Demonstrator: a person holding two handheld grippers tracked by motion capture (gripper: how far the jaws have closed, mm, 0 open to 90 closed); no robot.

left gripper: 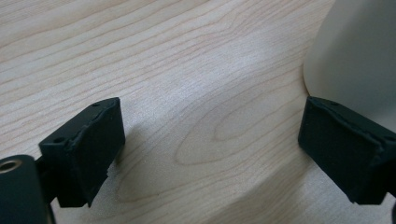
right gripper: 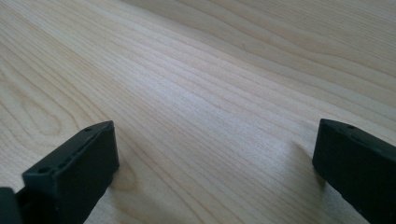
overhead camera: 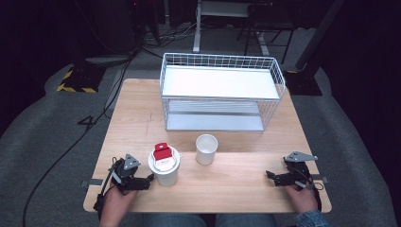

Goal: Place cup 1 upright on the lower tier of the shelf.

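A white paper cup (overhead camera: 164, 169) with a red-and-white item (overhead camera: 162, 153) in it stands near the table's front left. An empty white cup (overhead camera: 206, 149) stands to its right, apart from it. My left gripper (overhead camera: 149, 179) rests low on the table just left of the first cup, its tips close to the cup's base. In the left gripper view the left gripper (left gripper: 212, 121) is open over bare wood, and the cup's wall (left gripper: 359, 56) rises right behind the right-hand jaw. My right gripper (overhead camera: 269, 176) lies at the front right, and the right gripper (right gripper: 215, 135) is open with wood grain between its jaws.
A white wire basket shelf (overhead camera: 222, 71) with two levels stands at the back centre of the wooden table (overhead camera: 236, 184). Cables run over the dark floor at the left. A hand holds each gripper at the front edge.
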